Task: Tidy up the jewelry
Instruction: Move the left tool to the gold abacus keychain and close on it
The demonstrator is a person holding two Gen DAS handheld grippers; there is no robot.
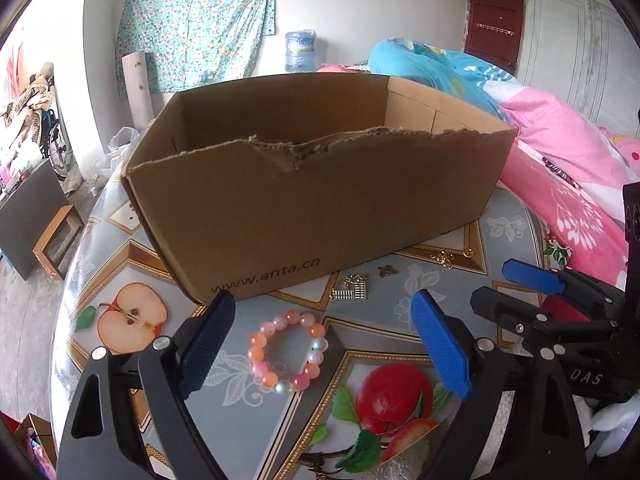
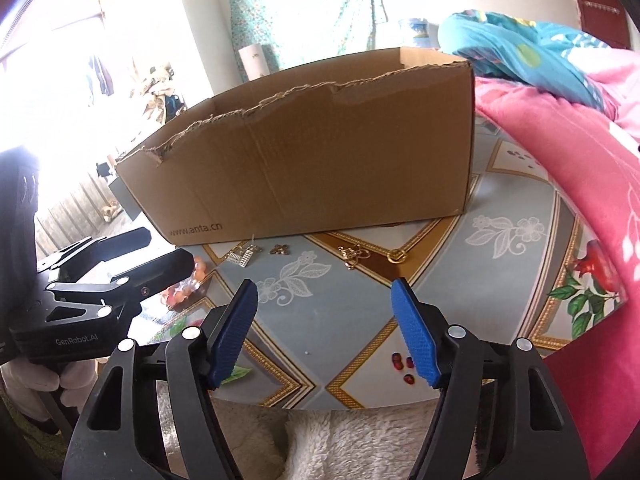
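Before the cardboard box [image 1: 316, 184]: jewelry on worktop [image 2: 500, 280].
Beaded bracelet [image 1: 289, 350] near box front, between spread left claw [image 1: 320, 344]; gold charms [image 2: 352, 255] beside box; right claw [image 2: 326, 334] spread, empty.

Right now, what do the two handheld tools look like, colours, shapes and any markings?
Both match: the left tool and right tool have black plastic arms with triangular cut-outs, silver rivets at the joints, and ribbed blue pads. The left one's body reads "GenRobot.AI" in the right wrist view; the right one shows "DAS". A white glove covers the hand gripping the left one.
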